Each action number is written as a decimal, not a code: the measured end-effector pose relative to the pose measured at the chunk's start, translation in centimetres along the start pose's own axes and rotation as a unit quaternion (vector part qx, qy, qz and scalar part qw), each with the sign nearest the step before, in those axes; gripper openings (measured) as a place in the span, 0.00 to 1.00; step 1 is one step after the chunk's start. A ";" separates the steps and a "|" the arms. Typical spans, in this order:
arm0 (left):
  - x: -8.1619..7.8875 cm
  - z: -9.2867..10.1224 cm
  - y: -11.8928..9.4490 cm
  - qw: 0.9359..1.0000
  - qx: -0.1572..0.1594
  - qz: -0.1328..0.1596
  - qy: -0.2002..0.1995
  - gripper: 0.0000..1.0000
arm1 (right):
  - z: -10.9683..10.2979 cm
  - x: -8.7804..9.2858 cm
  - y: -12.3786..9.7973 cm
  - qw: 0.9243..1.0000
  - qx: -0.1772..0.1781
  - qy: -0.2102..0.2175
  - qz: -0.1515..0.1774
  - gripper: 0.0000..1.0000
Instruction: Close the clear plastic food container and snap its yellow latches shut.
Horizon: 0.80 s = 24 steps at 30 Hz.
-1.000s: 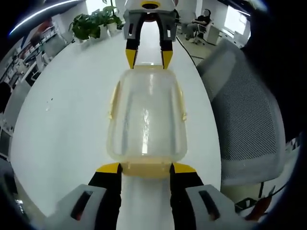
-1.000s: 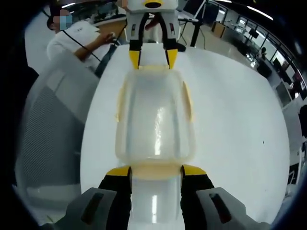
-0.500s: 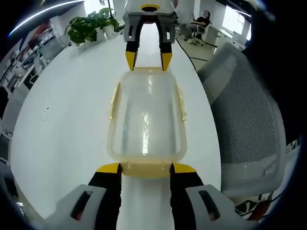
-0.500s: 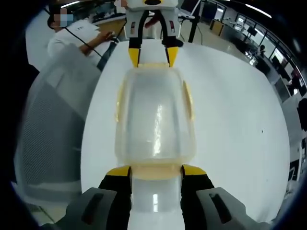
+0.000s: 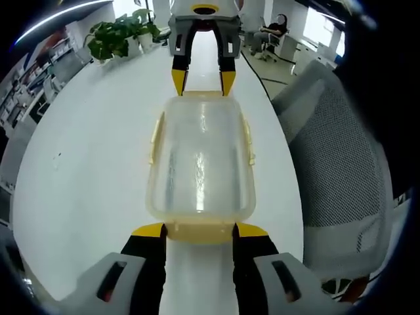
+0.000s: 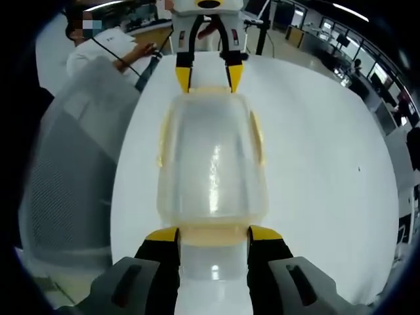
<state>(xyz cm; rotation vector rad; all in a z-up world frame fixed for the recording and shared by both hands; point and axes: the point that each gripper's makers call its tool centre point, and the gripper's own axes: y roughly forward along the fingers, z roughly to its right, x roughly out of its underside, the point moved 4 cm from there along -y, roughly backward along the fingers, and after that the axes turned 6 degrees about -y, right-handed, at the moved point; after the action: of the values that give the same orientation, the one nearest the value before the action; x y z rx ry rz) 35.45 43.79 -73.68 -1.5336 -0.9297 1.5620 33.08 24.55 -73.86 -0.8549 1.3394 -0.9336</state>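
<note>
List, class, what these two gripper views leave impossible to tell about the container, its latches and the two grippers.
- End latch, left gripper view: whether it is snapped shut; the left gripper crowds it.
- Far end latch, same view: too small, with the right gripper at it.
- Side latches, right gripper view: state blurred by fisheye bend.
- Container inside: cloudy plastic and glare hide any contents.
- Whether either gripper's jaws press the latches or merely touch.

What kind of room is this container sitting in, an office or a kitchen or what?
Most likely an open-plan office. The clear container sits on a large white table with a grey mesh office chair beside it, potted plants at the far end, and a person at a desk behind.
</note>
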 end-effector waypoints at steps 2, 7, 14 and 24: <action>-0.3 0.1 0.2 1.000 0.001 -0.001 -0.003 0.39 | 0.0 0.4 -0.1 1.000 0.002 -0.004 -0.001 0.39; -1.1 0.2 0.7 1.000 0.004 0.001 -0.005 0.39 | -0.1 1.3 -0.3 1.000 -0.001 -0.003 -0.002 0.39; -2.1 0.4 1.4 1.000 0.006 -0.001 -0.007 0.38 | -0.3 2.3 -0.8 1.000 -0.001 -0.006 -0.003 0.39; -3.8 0.6 2.1 1.000 0.004 0.001 -0.011 0.38 | -0.2 4.1 -1.5 1.000 -0.002 -0.006 -0.004 0.39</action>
<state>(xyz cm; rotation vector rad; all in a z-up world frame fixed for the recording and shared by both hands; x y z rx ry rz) 34.88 39.49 -73.80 -1.5154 -0.9328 1.5849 32.78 20.17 -74.12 -0.8679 1.3282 -0.9307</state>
